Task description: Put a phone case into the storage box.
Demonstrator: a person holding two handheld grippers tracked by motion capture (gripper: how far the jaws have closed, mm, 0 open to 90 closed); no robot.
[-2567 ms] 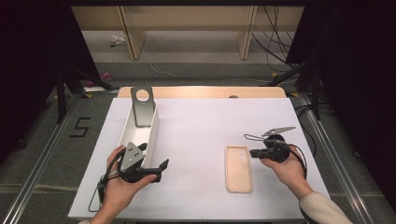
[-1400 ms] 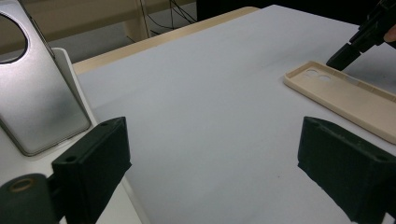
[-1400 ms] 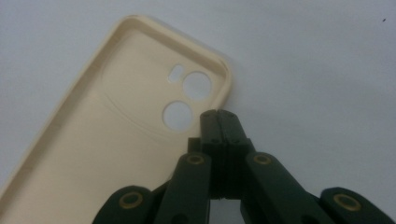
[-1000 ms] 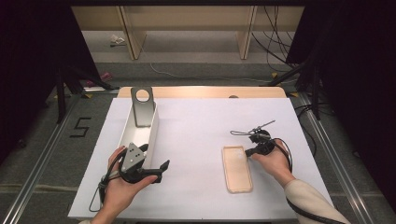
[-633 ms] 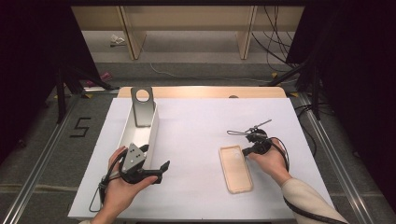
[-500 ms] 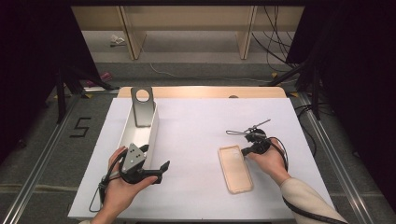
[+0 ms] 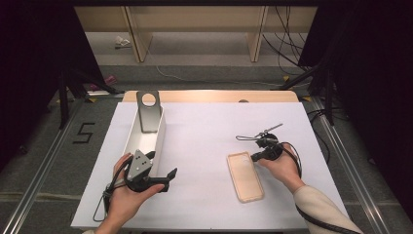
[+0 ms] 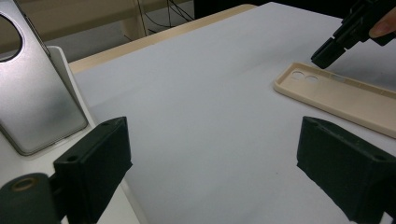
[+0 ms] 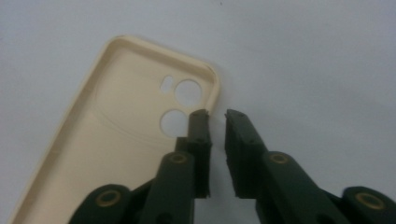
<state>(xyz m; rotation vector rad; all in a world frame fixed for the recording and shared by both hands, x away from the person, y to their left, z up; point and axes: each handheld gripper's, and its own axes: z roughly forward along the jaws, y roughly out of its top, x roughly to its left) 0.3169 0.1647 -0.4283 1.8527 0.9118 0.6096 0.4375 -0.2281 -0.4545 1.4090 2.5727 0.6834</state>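
Note:
A beige phone case (image 7: 246, 178) lies open side up on the white sheet, and it also shows in the left gripper view (image 8: 345, 91). My right gripper (image 7: 254, 156) (image 9: 217, 114) points down at its far right corner, beside the camera holes. Its jaws have just been opening and stand a narrow gap apart, one over the case's inside and one outside. The case's rim (image 9: 215, 86) runs into that gap. My left gripper (image 7: 163, 168) (image 8: 212, 154) rests open and empty by a white box (image 7: 130, 139). A silver phone (image 7: 148, 113) (image 8: 37, 93) leans in that box.
The white sheet (image 7: 204, 131) covers a wooden table (image 7: 209, 96). Cables trail from both grippers. Beyond the table stand shelf legs (image 7: 255, 34) and floor cables. A floor mark reading 5 (image 7: 84, 132) lies left of the table.
The right hand has come in from the right of the case to its far right corner, and the case's far end has shifted slightly left. The left hand has kept still.

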